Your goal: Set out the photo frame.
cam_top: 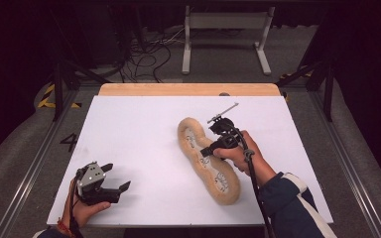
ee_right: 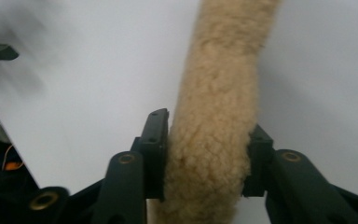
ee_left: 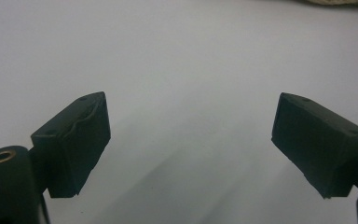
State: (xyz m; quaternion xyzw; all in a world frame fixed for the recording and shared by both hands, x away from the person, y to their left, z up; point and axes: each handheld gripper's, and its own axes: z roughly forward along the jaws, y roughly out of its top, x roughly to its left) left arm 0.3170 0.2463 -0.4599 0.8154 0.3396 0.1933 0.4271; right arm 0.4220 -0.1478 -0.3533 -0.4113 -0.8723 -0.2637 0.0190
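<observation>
Pinching 1 fuzzy tan loop between its 2 jaws, the right gripper has both pads pressed into the fleece rim, 1 on each side. The loop's rim runs away ahead of these jaws. The left gripper holds its 2 jaws spread wide, with bare white table between them.

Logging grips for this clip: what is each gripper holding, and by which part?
The right gripper clamps the fluffy tan rim of the long plush item, near its middle. The left gripper is open, holding nothing.
</observation>
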